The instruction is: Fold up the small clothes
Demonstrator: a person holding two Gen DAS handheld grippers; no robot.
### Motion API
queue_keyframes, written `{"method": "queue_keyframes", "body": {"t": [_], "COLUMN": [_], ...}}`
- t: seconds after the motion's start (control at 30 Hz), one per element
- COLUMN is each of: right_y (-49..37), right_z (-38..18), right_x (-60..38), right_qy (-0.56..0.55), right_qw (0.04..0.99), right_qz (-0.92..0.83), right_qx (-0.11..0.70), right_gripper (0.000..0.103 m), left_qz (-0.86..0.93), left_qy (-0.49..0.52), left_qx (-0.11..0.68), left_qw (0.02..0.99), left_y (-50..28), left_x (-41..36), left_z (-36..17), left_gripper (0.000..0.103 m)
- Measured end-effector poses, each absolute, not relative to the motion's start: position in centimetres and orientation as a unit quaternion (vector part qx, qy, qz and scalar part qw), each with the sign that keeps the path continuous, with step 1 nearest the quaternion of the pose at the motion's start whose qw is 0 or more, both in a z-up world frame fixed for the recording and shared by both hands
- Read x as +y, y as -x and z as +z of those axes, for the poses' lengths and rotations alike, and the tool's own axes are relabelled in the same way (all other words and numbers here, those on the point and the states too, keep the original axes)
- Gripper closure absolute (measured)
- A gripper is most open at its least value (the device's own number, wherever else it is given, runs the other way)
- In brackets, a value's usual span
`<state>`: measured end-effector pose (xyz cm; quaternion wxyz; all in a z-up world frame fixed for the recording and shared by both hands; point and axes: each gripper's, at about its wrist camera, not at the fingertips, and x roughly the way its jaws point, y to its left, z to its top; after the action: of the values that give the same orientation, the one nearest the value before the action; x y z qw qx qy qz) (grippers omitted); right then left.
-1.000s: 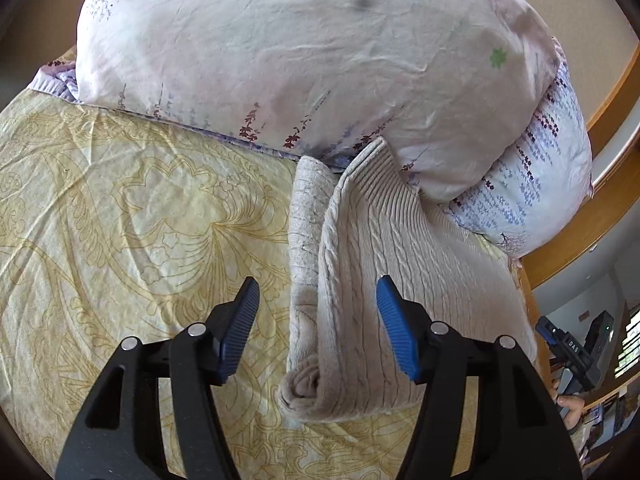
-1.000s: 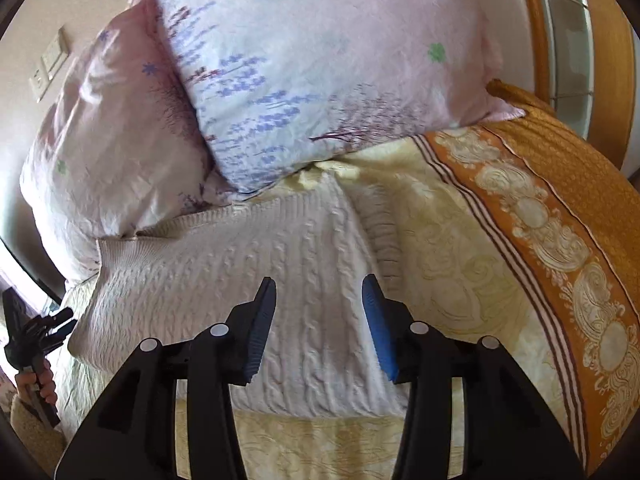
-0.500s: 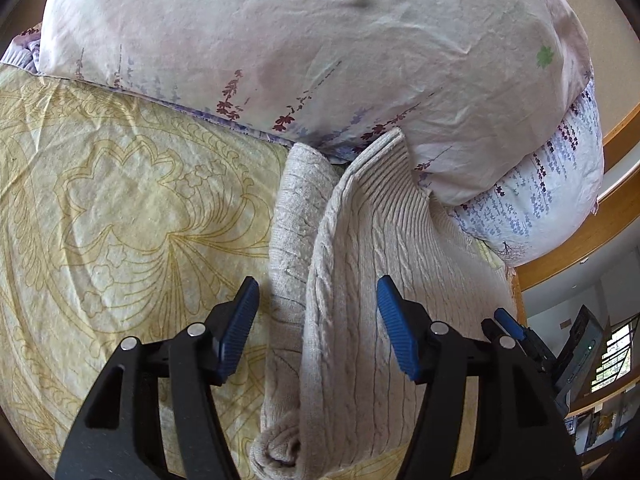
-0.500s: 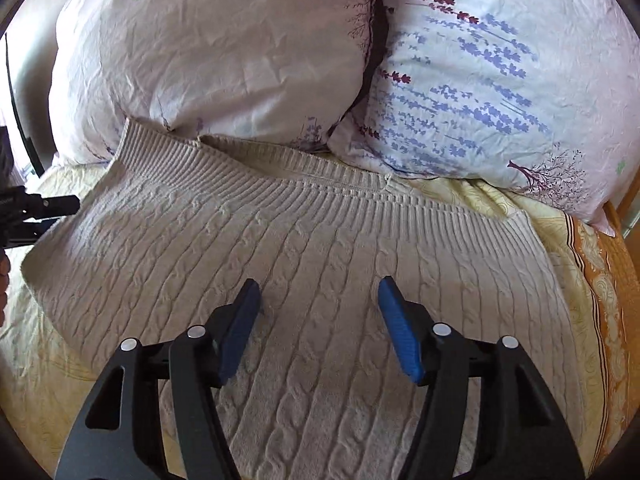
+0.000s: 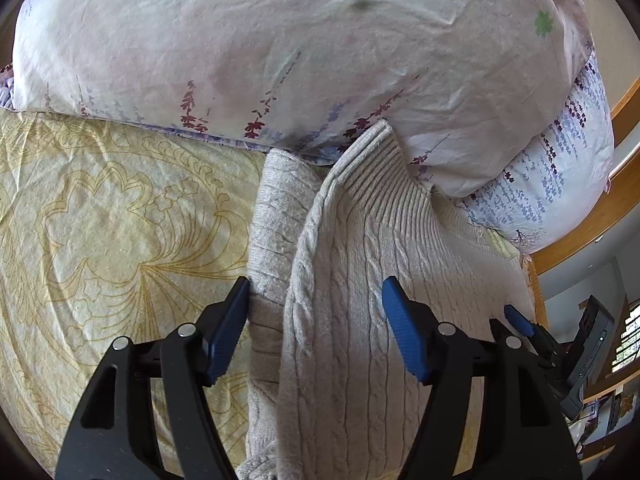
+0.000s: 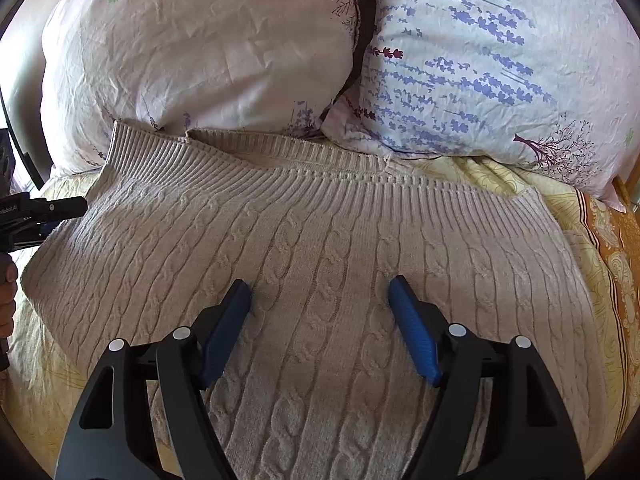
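lying on the bed's yellow patterned bedspread (image 5: 100, 240) is a beige cable-knit sweater (image 6: 320, 240), its ribbed hem pushed up against two floral pillows, the pink pillow (image 6: 200, 48) and the lavender-print pillow (image 6: 480, 64) beside it. from the left side the sweater's folded edge shows, with a sleeve (image 5: 276, 216) tucked beneath the top layer and its end touching the pink pillow. the left gripper (image 5: 316, 300) hangs over that edge with its blue fingers (image 5: 404, 332) spread apart, having just opened a little wider; the left finger's tip sits just beside the sleeve and the knit edge lies between the two, but nothing is clenched. the right gripper (image 6: 320, 296) hovers over the middle of the sweater's cabled front, its fingers (image 6: 412, 332) released and having just been opening, with flat knit under the gap and none gripped. at the bed's far right runs an orange border (image 6: 620, 280).
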<state>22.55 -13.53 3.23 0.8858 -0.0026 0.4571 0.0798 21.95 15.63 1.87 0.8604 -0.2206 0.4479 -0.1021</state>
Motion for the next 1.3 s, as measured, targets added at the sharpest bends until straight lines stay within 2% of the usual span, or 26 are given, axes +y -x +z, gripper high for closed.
{"method": "queue_keyframes", "body": {"t": [0.17,0.3,0.37,0.43,0.6,0.7,0.8,0.93,1.1,1.3], "right_y": [-22.6,-22.7,-22.8,-22.8,-22.8,-22.7,-22.6,-22.2,-21.7,-22.6], "right_z": [3.2,3.1,3.0,3.0,3.0,3.0,3.1,4.4,6.6,5.9], "right_x": [-13.4,-13.3,-13.1,-12.9,-12.8,-12.8,-13.2,-15.1,-19.9,-24.2], "right_qy": [0.004,0.005,0.008,0.015,0.014,0.012,0.001,-0.072,-0.170,-0.299], "right_qw": [0.885,0.884,0.882,0.883,0.883,0.883,0.885,0.888,0.900,0.851], "right_qz": [0.082,0.089,0.097,0.094,0.090,0.090,0.097,0.122,0.113,0.159], "right_qx": [0.458,0.459,0.460,0.460,0.460,0.460,0.456,0.437,0.385,0.402], "right_gripper": [0.026,0.019,0.012,0.011,0.009,0.008,0.008,0.008,0.001,0.001], "left_qz": [-0.104,-0.102,-0.102,-0.105,-0.104,-0.112,-0.112,-0.133,-0.174,-0.245], "left_qy": [0.225,0.222,0.221,0.224,0.226,0.248,0.284,0.347,0.393,0.458], "left_qx": [0.450,0.456,0.459,0.463,0.467,0.478,0.475,0.452,0.415,0.386], "left_qw": [0.858,0.856,0.854,0.851,0.848,0.835,0.825,0.811,0.802,0.762], "left_y": [-22.3,-22.3,-22.3,-22.4,-22.3,-22.6,-22.7,-22.0,-21.0,-20.9], "left_x": [15.1,14.9,14.8,14.7,14.6,14.4,14.6,14.9,12.6,6.8], "left_z": [1.8,1.7,1.7,1.6,1.7,1.4,1.2,2.1,4.8,5.9], "left_gripper": [0.038,0.050,0.055,0.060,0.060,0.079,0.082,0.083,0.084,0.084]}}
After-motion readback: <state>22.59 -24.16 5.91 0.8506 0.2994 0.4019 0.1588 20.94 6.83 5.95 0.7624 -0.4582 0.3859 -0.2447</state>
